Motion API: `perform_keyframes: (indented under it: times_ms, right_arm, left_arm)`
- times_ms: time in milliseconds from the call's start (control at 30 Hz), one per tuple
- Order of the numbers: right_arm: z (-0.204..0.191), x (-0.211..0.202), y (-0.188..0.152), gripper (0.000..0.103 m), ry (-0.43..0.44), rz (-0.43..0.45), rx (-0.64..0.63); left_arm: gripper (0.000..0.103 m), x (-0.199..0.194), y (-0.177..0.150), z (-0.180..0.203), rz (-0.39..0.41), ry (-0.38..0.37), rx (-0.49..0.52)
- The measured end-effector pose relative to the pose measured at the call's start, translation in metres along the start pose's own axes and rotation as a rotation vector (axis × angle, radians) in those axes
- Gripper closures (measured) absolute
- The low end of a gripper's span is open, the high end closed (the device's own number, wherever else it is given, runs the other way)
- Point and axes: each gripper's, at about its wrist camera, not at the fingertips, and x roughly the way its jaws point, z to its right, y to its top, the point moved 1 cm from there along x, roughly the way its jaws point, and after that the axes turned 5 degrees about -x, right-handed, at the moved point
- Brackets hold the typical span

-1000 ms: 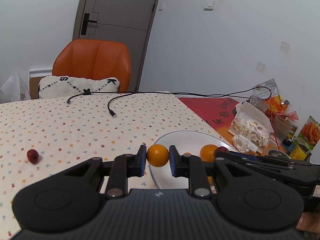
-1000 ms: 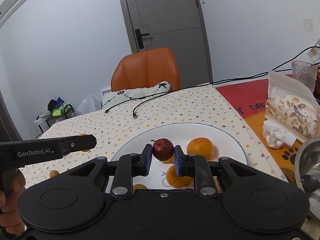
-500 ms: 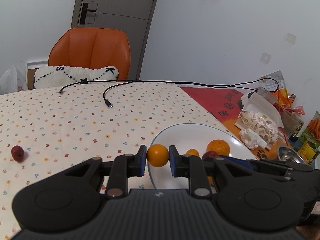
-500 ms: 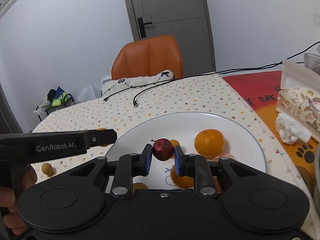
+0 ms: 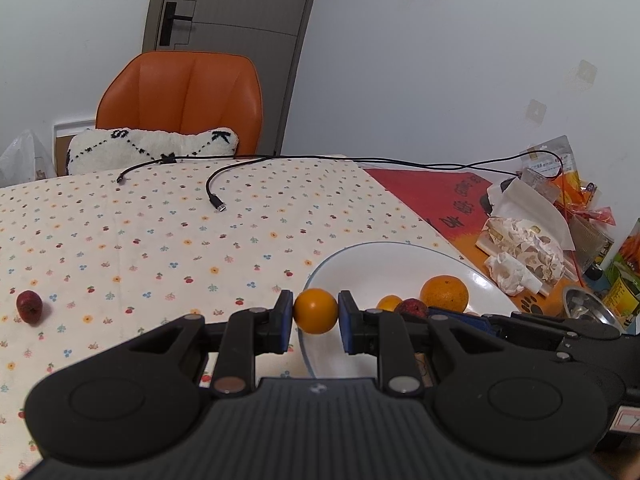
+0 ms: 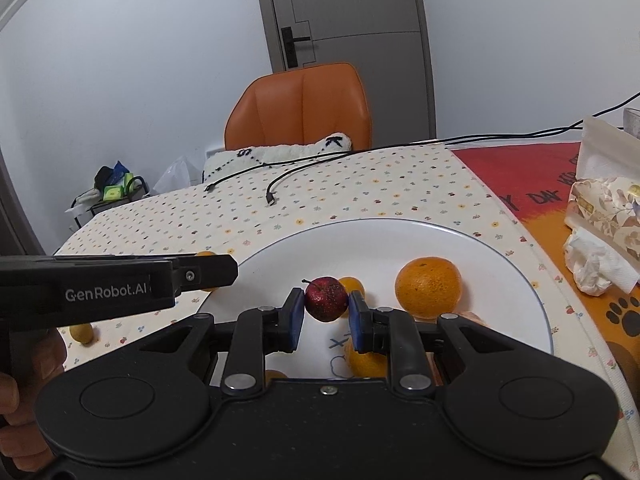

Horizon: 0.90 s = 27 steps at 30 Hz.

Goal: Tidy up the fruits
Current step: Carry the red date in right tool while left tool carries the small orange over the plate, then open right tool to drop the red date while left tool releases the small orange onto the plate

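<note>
My left gripper [image 5: 315,312] is shut on a small orange fruit [image 5: 315,310], held just over the left rim of the white plate [image 5: 380,264]. My right gripper [image 6: 326,312] is shut on a small dark red fruit [image 6: 326,298] above the middle of the plate [image 6: 400,240]. A large mandarin [image 6: 428,286] lies on the plate to its right, with a small orange fruit [image 6: 353,284] behind the red one and another [image 6: 366,362] under the right finger. A second red fruit [image 5: 29,306] lies on the tablecloth far left.
A small yellow fruit [image 6: 81,333] lies on the cloth left of the plate. Black cables [image 5: 216,196] run across the far table. Tissue packs and snack bags [image 5: 528,236] crowd the right side, with a metal bowl [image 5: 586,308]. An orange chair [image 5: 180,100] stands behind the table.
Both grippers have moved forward and lower toward the plate, which now looks larger in the right wrist view. Each keeps its fruit.
</note>
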Motion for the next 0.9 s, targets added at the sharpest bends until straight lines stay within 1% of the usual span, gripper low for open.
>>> perform_keyframes:
  times_ms: [167, 233, 267, 300, 733, 900]
  right_arm:
    - [0.002, -0.003, 0.001, 0.080, -0.008, 0.004, 0.007]
    - [0.003, -0.004, 0.001, 0.078, -0.008, 0.006, 0.010]
    - [0.004, -0.005, 0.001, 0.074, -0.006, 0.009, 0.012]
    - [0.004, -0.007, 0.001, 0.074, -0.009, 0.011, 0.012]
    - [0.017, -0.033, 0.001, 0.073, -0.043, 0.044, 0.047]
    - [0.020, -0.041, 0.000, 0.073, -0.049, 0.056, 0.059]
  left_arm:
    - [0.081, 0.003, 0.000, 0.002, -0.006, -0.003, 0.004]
    - [0.081, 0.004, -0.001, 0.003, -0.008, -0.003, 0.006]
    - [0.081, 0.004, -0.001, 0.004, -0.009, -0.005, 0.007]
    - [0.081, 0.004, -0.001, 0.004, -0.010, -0.007, 0.008]
    - [0.080, 0.001, 0.002, 0.013, -0.009, -0.012, 0.010]
    - [0.077, -0.008, 0.004, 0.010, -0.002, -0.011, 0.002]
